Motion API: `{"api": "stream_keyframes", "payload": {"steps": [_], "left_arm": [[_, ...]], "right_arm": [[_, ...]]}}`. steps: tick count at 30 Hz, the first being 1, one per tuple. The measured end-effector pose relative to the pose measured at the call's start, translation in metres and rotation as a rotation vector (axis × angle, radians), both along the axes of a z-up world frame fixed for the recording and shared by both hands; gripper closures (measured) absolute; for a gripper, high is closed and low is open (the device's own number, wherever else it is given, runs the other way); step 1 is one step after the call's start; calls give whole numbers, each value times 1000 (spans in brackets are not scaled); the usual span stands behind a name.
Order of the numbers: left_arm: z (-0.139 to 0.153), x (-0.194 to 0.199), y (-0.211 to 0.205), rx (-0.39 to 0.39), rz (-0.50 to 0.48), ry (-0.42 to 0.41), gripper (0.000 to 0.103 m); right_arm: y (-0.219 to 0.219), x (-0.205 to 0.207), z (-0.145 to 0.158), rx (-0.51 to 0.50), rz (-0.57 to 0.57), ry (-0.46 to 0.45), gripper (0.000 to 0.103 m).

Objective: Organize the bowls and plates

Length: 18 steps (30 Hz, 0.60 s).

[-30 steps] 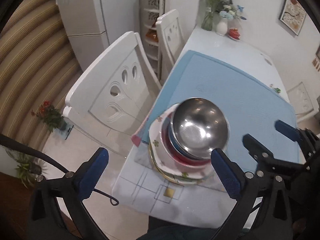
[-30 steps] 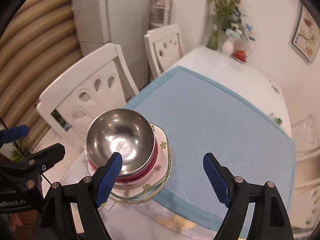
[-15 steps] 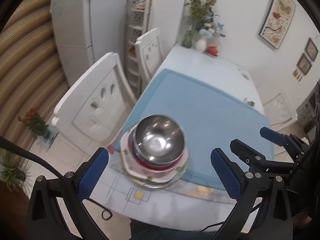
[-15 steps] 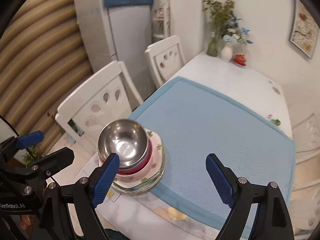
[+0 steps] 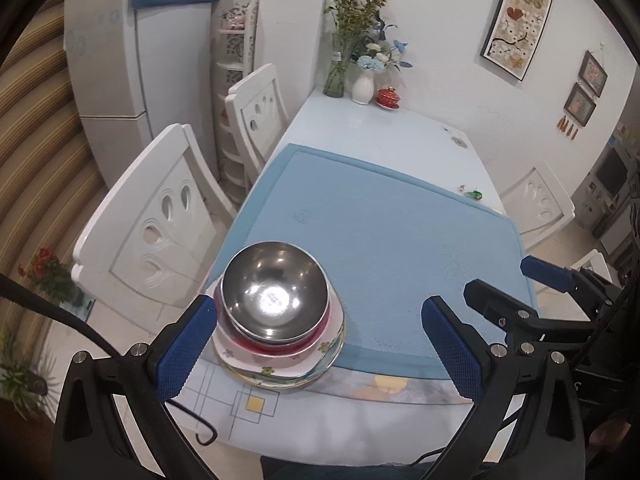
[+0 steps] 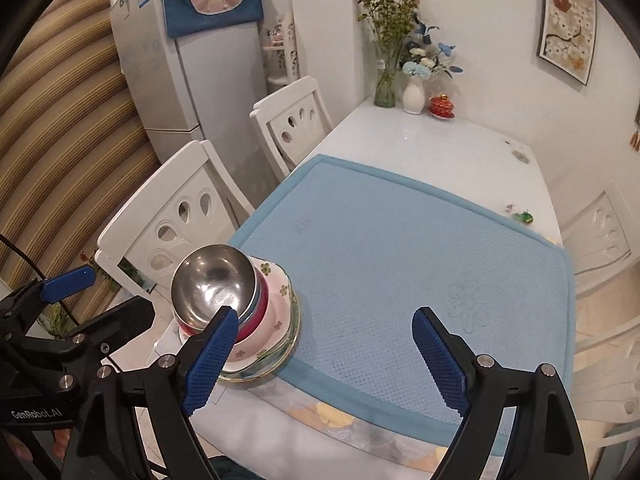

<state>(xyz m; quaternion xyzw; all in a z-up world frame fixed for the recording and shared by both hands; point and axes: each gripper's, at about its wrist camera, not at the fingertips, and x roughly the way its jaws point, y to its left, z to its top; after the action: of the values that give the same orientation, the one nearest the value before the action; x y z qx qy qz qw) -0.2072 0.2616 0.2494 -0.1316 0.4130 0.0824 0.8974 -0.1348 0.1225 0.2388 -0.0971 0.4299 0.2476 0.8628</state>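
A steel bowl point(image 5: 275, 295) sits on top of a stack: a red bowl point(image 5: 276, 347) under it, then flowered plates point(image 5: 280, 368), at the near left corner of the blue mat point(image 5: 384, 248). The stack also shows in the right wrist view, with the steel bowl point(image 6: 212, 285) over the flowered plates point(image 6: 276, 320). My left gripper point(image 5: 320, 344) is open and empty, held above and in front of the stack. My right gripper point(image 6: 324, 354) is open and empty, to the right of the stack over the mat's near edge.
The white table point(image 5: 380, 128) holds a vase of flowers point(image 5: 362, 64) and a red lidded cup point(image 5: 387, 97) at its far end. White chairs point(image 5: 160, 216) stand along the left side, another at the right point(image 5: 536, 200). A fridge point(image 6: 192, 80) stands behind.
Both grippers have pulled back and up from the stack, so more of the table and room shows. The stack has not moved. Both grippers stay open.
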Motion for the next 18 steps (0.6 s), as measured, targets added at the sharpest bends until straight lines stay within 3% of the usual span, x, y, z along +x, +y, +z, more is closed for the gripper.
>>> {"api": "stream_keyframes", "payload": {"steps": [11,18], "left_arm": [[0,17,-8,-6,-69,-20,1],[-8,28,-12,41,-103,13,1]], "right_arm": [[-13,6,2,-8,-50,-5,16],[-19,11,0,-3,-73,7,16]]}}
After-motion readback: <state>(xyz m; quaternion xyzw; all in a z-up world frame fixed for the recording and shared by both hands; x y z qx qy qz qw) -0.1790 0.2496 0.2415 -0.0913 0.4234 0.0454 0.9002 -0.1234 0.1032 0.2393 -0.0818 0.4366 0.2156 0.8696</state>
